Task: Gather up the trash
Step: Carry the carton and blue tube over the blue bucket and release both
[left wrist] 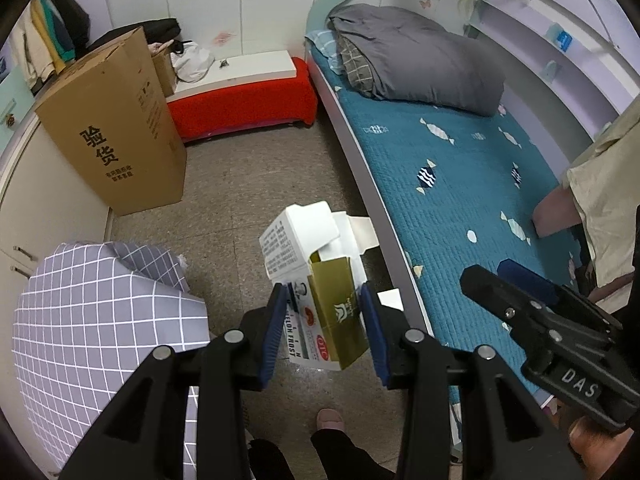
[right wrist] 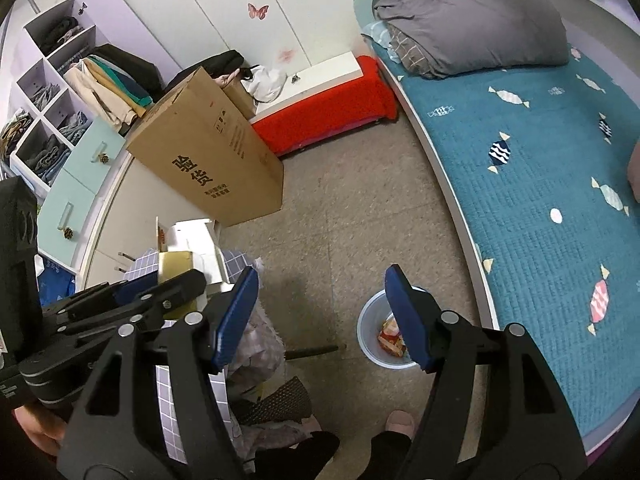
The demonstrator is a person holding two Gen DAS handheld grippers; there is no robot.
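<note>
My left gripper (left wrist: 324,300) is shut on a bundle of empty cartons: a white medicine box (left wrist: 298,248) with its flap open and a gold box (left wrist: 340,304) pressed against it, held above the floor. The same bundle (right wrist: 184,258) and the left gripper show at the left of the right wrist view. My right gripper (right wrist: 320,312) is open and empty, held above a pale blue trash bin (right wrist: 370,330) on the floor that holds red and yellow wrappers (right wrist: 390,336). The right gripper (left wrist: 520,300) also shows at the right of the left wrist view, over the bed edge.
A bed with a teal quilt (right wrist: 540,200) runs along the right. A tall cardboard box (right wrist: 212,168) stands by the cupboards at the left. A grey checked cloth (left wrist: 100,320) covers something at lower left. A red bench (left wrist: 240,104) stands at the far wall. My slippered foot (right wrist: 398,424) is below.
</note>
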